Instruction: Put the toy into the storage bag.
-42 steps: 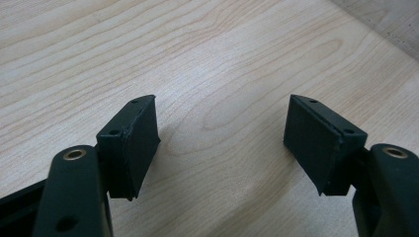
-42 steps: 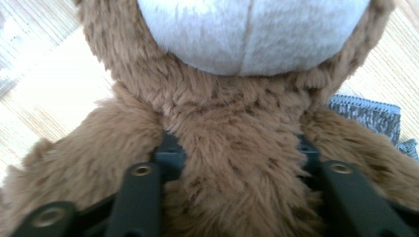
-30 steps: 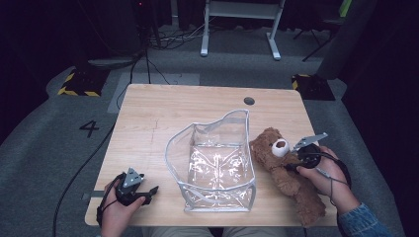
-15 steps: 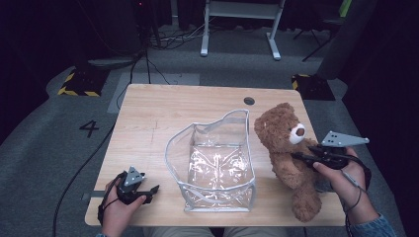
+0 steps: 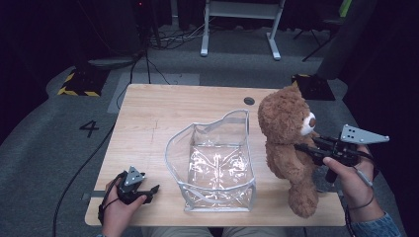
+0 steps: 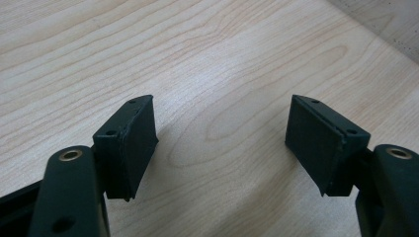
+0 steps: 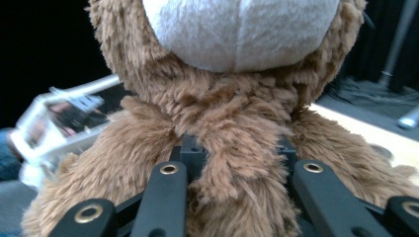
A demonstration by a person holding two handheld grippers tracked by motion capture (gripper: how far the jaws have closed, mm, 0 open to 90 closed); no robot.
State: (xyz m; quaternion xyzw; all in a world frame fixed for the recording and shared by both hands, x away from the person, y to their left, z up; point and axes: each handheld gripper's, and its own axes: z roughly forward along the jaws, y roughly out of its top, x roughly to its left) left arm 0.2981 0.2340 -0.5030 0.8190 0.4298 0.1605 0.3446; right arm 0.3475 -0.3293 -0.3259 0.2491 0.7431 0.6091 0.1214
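The right gripper [image 5: 302, 148], clamped on the brown plush teddy bear's [image 5: 289, 148] chest, must carry it left over the clear plastic bag [image 5: 212, 168]; left gripper [image 5: 150, 190] rests wide open, empty.

Shaggy brown plush on the teddy bear [image 5: 286, 143], with a paler, shorter-napped cloth muzzle [image 7: 242, 29]. Clear glossy plastic for the open-topped bag [image 5: 212, 168] just left of the bear, crinkled and throwing glints, edged in pale trim. Pale wood-grain tabletop [image 5: 163, 113] under both, smooth with a soft sheen. Matt black plastic jaws on the left gripper [image 6: 222, 133], pads slightly scuffed at the edges. Same matt black on the right gripper [image 7: 237, 163] at the bear's chest, with brass-coloured rivets.
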